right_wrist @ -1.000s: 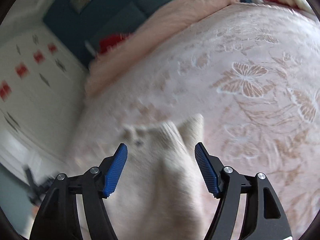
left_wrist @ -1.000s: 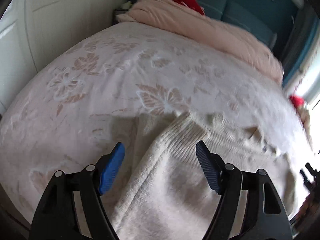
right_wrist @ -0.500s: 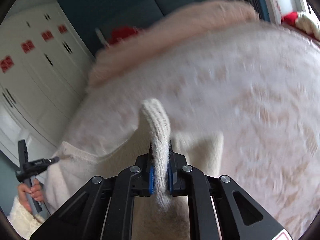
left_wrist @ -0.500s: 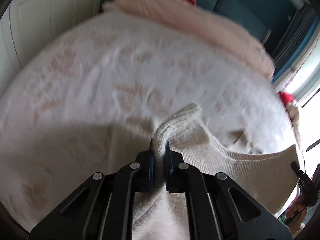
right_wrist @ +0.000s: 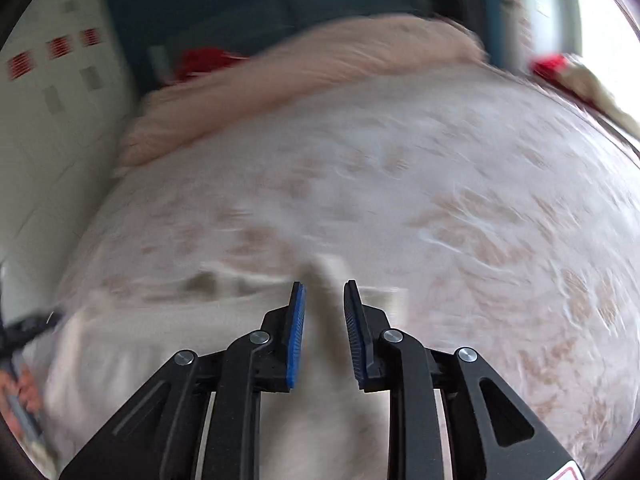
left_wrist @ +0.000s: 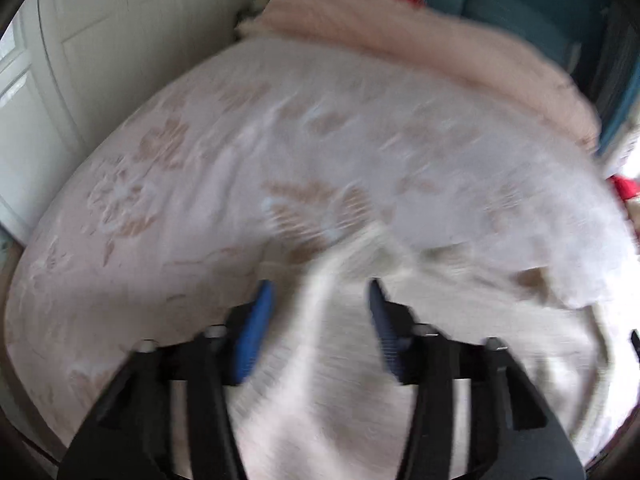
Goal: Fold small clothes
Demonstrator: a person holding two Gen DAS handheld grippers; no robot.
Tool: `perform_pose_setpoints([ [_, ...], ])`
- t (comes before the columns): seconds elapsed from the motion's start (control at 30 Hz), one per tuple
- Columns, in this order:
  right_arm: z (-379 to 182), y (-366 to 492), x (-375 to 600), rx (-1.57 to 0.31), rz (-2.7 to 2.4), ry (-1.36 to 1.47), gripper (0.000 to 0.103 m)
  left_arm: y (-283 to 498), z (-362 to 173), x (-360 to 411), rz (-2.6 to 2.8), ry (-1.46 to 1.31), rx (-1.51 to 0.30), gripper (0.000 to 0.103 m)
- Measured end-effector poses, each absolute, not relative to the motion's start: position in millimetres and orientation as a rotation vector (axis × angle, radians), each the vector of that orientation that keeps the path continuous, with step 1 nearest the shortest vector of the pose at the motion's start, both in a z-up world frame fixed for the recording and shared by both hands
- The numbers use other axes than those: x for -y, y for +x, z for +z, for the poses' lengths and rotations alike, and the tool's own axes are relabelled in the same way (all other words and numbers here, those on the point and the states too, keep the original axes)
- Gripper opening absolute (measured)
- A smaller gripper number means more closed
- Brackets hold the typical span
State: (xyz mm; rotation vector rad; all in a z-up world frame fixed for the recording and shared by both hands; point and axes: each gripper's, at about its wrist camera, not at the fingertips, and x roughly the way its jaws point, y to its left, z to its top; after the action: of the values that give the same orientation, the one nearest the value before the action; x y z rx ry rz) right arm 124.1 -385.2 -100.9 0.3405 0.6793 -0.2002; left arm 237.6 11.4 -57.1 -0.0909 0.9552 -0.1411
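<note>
A: Largest first: what carries the garment?

B: A bed with a pale floral cover; a pink blanket lies bunched along its far side. The cream knit garment lies on the near part of the bed, directly under both grippers, and shows again in the right wrist view.

A: And the grippers?

B: The left gripper has its jaws opening, now at a moderate gap; a raised ridge of knit runs between them, apparently clear of the blue pads, though blur hides the contact. The right gripper is also opening, its gap narrower; a ribbed strip of the garment stands between its pads, seemingly untouched by either one.

A: How should the garment handle?

B: Judged from its look: light, soft and limp, with no stiffness. It probably sags and stretches where pinched, so a released fold may slump. The ribbed edge bands look like the firmest places to take hold, pinched at two well-separated points so the cloth hangs evenly.
</note>
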Motion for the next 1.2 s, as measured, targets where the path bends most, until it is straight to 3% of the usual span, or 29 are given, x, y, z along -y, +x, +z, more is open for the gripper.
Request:
perform_pose_setpoints([
  [0.1, -118, 149, 337, -0.767, 0.021, 0.375, 0.017, 233, -58, 20, -0.244, -0.122, -1.008, 0.058],
  [0.2, -152, 179, 299, -0.862, 0.125, 0.350, 0.013, 242, -92, 49, -0.237, -0.097, -1.108, 0.058],
  [0.23, -166, 191, 297, -0.902, 0.110, 0.327, 0.010, 247, -107, 54, -0.214, -0.081, -1.143, 0.058],
  [0.27, -177, 201, 308, -0.920, 0.067, 0.323, 0.000, 249, -114, 55, -0.204, -0.073, -1.156, 0.058],
  [0.4, -171, 194, 386, -0.866, -0.103, 0.471, 0.000, 256, -120, 46, -0.216, -0.066, -1.136, 0.060],
  [0.47, -153, 177, 403, -0.825, -0.138, 0.480, 0.011, 256, -119, 40, -0.238, -0.087, -1.143, 0.059],
  [0.57, -152, 142, 415, -0.828, -0.152, 0.427, 0.010, 251, -118, 35, -0.248, -0.097, -1.132, 0.059],
  [0.63, -172, 134, 419, -0.918, -0.206, 0.371, 0.000, 245, -116, 35, -0.249, -0.095, -1.122, 0.059],
  [0.7, -167, 103, 427, -0.874, -0.194, 0.461, 0.001, 234, -107, 27, -0.249, -0.104, -1.115, 0.059],
  [0.8, -142, 52, 419, -0.795, -0.224, 0.455, 0.021, 204, -88, 1, -0.257, -0.118, -1.063, 0.067],
  [0.83, -140, 39, 417, -0.789, -0.221, 0.458, 0.035, 192, -83, -10, -0.244, -0.124, -1.048, 0.070],
  [0.87, -142, 23, 414, -0.802, -0.215, 0.463, 0.042, 178, -80, -28, -0.225, -0.143, -1.037, 0.072],
  [1.1, -187, -10, 403, -0.884, -0.140, 0.594, 0.044, 124, -101, -119, -0.100, -0.354, -1.069, 0.077],
  [1.2, -193, -9, 400, -0.837, -0.107, 0.687, 0.057, 113, -112, -133, -0.095, -0.422, -1.050, 0.077],
])
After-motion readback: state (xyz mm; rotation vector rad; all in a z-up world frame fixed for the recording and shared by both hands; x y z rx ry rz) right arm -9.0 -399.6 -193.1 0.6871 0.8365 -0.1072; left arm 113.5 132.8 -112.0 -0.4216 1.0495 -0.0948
